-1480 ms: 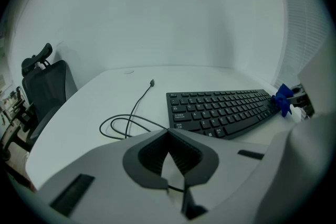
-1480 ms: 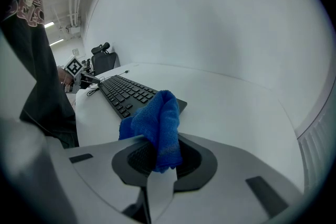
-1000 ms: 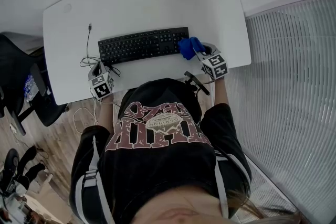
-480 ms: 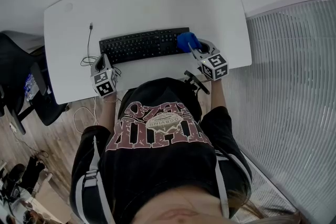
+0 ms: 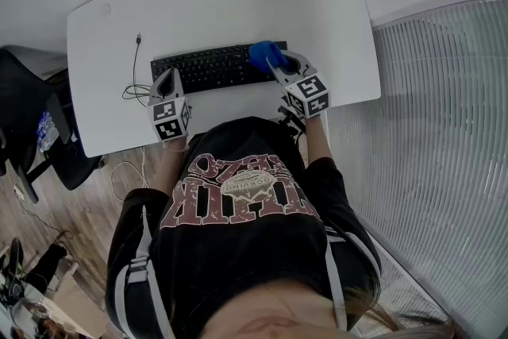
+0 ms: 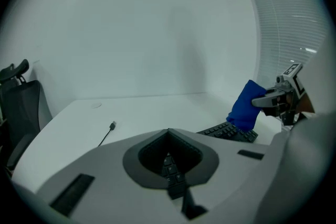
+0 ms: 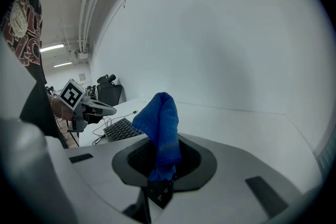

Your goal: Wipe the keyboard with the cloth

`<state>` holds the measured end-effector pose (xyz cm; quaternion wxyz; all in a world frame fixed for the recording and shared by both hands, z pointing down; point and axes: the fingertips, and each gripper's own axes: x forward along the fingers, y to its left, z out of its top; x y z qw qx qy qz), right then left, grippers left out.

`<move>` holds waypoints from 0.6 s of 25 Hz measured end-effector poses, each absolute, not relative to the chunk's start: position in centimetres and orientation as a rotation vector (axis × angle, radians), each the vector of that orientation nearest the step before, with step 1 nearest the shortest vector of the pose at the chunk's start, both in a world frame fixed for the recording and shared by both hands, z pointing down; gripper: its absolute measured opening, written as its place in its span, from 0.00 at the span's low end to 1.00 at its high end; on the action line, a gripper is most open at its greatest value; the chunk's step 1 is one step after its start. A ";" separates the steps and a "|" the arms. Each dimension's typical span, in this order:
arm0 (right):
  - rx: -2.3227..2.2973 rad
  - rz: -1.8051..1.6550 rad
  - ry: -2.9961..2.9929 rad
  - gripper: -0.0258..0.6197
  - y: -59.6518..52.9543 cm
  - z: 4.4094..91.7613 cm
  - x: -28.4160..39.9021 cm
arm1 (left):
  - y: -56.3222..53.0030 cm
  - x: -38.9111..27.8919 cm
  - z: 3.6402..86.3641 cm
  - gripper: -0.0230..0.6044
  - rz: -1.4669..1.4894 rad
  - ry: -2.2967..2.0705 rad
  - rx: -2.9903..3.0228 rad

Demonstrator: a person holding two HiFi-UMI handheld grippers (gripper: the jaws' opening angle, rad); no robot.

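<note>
A black keyboard [image 5: 214,66] lies across the white desk [image 5: 222,4]. My right gripper [image 5: 275,66] is shut on a blue cloth [image 5: 266,54], which rests over the keyboard's right end. In the right gripper view the cloth [image 7: 160,123] stands up folded out of the jaws, with keys showing below it. My left gripper [image 5: 166,81] sits at the keyboard's left end with its jaws together and nothing between them. Keys show under it [image 6: 169,136] in the left gripper view, where the cloth [image 6: 244,107] hangs above the keyboard's far end [image 6: 227,132].
A thin cable with a plug [image 5: 136,40] runs from the keyboard's left side and loops near the desk's front edge. A black office chair [image 5: 32,131] stands left of the desk. A ribbed partition [image 5: 444,131] closes the right side.
The right gripper has carried the cloth leftward from beside the keyboard onto its right end. The left gripper has moved right and forward, up to the keyboard's left end.
</note>
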<state>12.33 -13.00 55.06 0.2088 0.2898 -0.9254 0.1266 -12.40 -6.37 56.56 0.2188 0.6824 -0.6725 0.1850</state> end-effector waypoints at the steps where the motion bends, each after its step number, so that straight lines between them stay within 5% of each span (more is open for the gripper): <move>1: 0.804 0.350 -2.583 0.14 -13.0 54.6 11.8 | -6.7 -11.8 56.0 0.09 0.506 -1.853 1.909; 15: 0.818 0.210 -2.702 0.14 -13.5 47.0 5.5 | -9.7 -6.2 47.8 0.09 0.339 -1.785 2.159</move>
